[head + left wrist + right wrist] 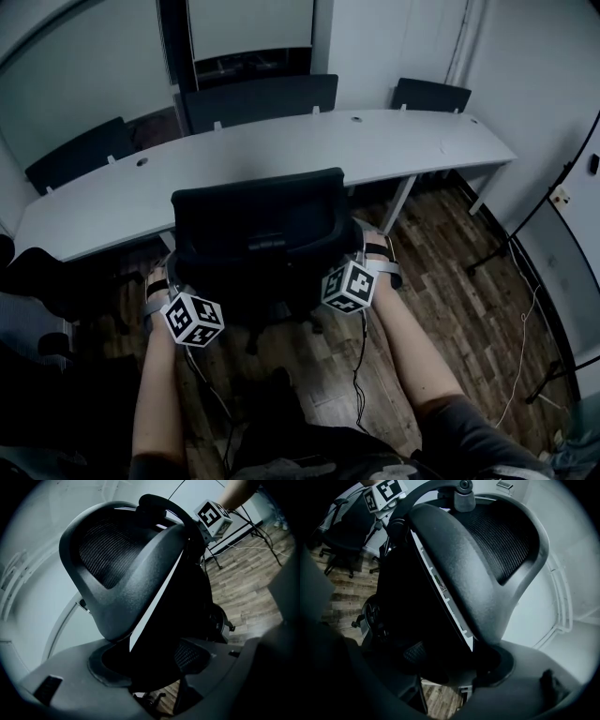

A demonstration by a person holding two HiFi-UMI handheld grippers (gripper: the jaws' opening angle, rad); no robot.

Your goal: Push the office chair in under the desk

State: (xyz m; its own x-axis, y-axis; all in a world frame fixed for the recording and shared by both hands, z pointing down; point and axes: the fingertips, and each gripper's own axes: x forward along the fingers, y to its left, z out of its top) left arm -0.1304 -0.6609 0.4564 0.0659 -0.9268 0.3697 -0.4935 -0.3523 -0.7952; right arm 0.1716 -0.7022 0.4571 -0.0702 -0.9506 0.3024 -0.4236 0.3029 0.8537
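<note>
Wood-pattern floor (450,272) lies below and to the right of the jaws. A row of dark chairs (258,101) stands well ahead of the jaws. Another black chair (42,281) sits to their left. A black stand (534,211) and a white cable (525,342) are well to their right.

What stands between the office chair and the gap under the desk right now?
Nothing visible does. The office chair faces the desk and is close to its edge. The desk leg stands off to the chair's right. The space under the desk is hidden behind the chair.
</note>
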